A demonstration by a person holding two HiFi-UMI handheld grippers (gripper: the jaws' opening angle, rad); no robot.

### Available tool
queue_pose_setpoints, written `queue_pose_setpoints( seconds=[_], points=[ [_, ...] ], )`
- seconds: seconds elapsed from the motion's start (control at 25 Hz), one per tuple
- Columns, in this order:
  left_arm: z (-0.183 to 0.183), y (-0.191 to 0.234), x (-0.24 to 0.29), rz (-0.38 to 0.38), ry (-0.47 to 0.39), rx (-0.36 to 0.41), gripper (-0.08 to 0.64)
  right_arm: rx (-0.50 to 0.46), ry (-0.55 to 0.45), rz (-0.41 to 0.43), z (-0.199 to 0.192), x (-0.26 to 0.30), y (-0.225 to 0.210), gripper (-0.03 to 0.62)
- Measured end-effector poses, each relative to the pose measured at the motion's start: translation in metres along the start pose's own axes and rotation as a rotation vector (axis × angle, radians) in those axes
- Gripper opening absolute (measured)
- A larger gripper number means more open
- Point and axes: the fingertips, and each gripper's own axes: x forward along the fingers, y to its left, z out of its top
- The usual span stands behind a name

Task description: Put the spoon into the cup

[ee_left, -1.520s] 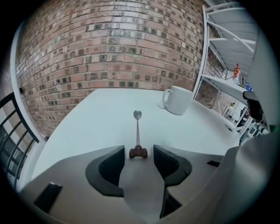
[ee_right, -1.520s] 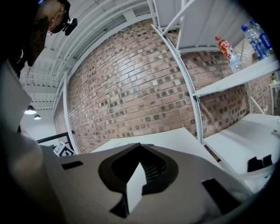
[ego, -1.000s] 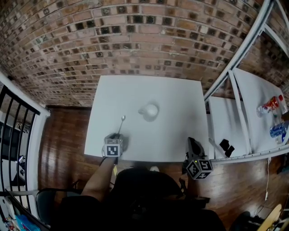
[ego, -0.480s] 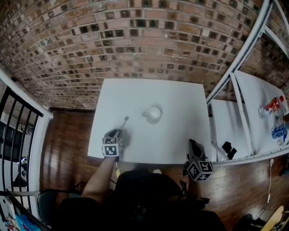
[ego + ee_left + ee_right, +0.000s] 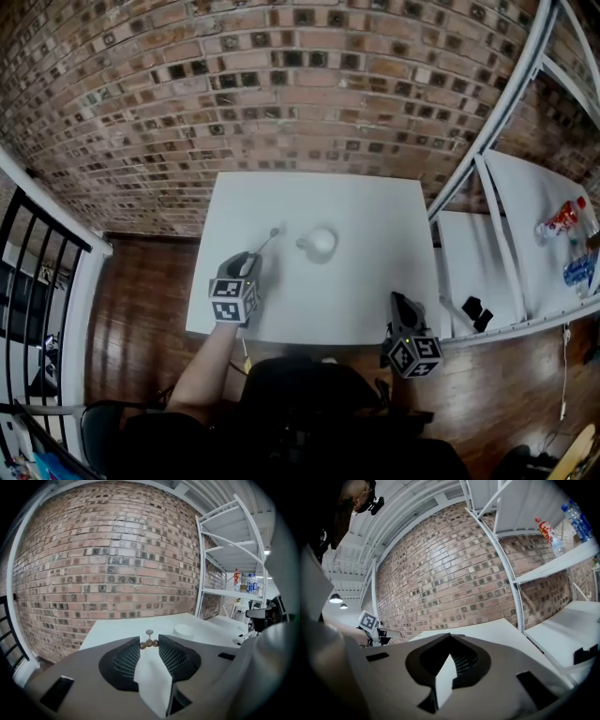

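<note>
A white cup (image 5: 322, 242) stands near the middle of the white table (image 5: 356, 291). My left gripper (image 5: 253, 262) hangs above the table's left part, shut on a thin metal spoon (image 5: 269, 238). The spoon's bowl points toward the wall, just left of the cup. In the left gripper view the beaded end of the spoon (image 5: 149, 633) is pinched between the jaw tips of the left gripper (image 5: 149, 642). The cup (image 5: 183, 630) lies ahead and to the right. My right gripper (image 5: 401, 305) rests at the table's near right edge, and in its own view the right gripper (image 5: 450, 635) looks shut and empty.
A white metal shelf rack (image 5: 506, 244) stands right of the table, with bottles (image 5: 562, 217) on it and a small black object (image 5: 472, 309) on a lower shelf. A brick wall runs behind the table. A black railing (image 5: 28, 272) borders the wooden floor at left.
My left gripper has risen off the table with the spoon and moved toward the wall, nearer the cup. The right gripper has stayed put.
</note>
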Motion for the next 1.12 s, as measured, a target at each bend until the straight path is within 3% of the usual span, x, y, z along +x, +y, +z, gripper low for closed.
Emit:
queue_pose_setpoints(
  seconds=[0.24, 0.48, 0.72, 1.12],
  points=[
    [0.042, -0.044, 0.008, -0.143, -0.072, 0.033, 0.126, 0.004, -0.014, -0.029, 0.004, -0.008, -0.005, 0.005],
    [0.041, -0.088, 0.023, -0.25, -0.046, 0.087, 0.126, 0.013, -0.026, -0.068, 0.005, -0.02, -0.018, 0.005],
    [0.012, -0.109, 0.039, -0.292, 0.038, 0.145, 0.126, 0.018, -0.03, -0.085, 0.006, -0.027, -0.027, 0.005],
    [-0.009, -0.117, 0.076, -0.283, 0.115, 0.184, 0.127, 0.03, -0.057, -0.13, 0.009, -0.038, -0.04, 0.005]
  ],
)
